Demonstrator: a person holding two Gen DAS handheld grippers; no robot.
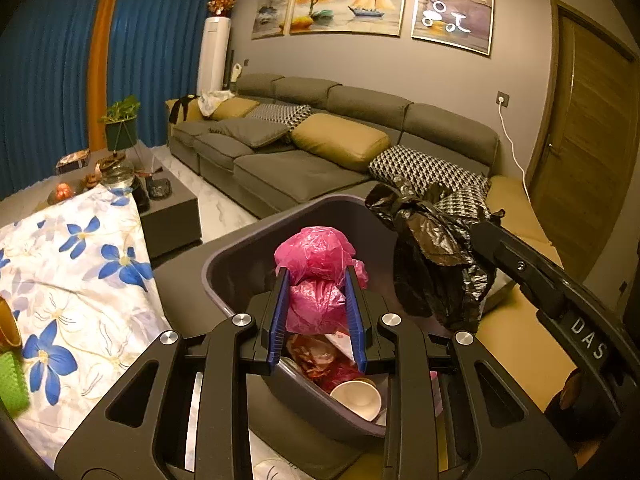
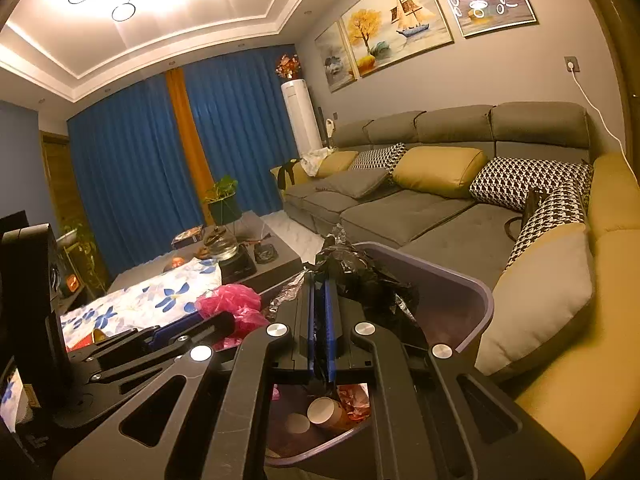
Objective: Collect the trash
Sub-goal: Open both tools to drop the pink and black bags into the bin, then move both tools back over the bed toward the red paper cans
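left gripper [image 1: 317,280]: black frame, blue ribbed pads, jaws clamped on a crinkled pink plastic bag [image 1: 316,276], thin and glossy, held above the bin. right gripper [image 2: 319,284]: jaws pressed nearly together on a crumpled black plastic bag [image 2: 360,276], shiny and wrinkled, hanging over the bin's rim. bin [image 1: 240,256]: grey-purple plastic, rounded rectangular, smooth wall; inside lie a paper cup [image 1: 358,398] and reddish wrappers. surroundings: floral cloth [image 1: 80,264] with blue flowers at left; grey fabric sofa [image 1: 280,160] behind, with mustard cushions and 2 houndstooth pillows; dark low table with a glass kettle [image 1: 116,172]; blue pleated curtains [image 1: 40,100].
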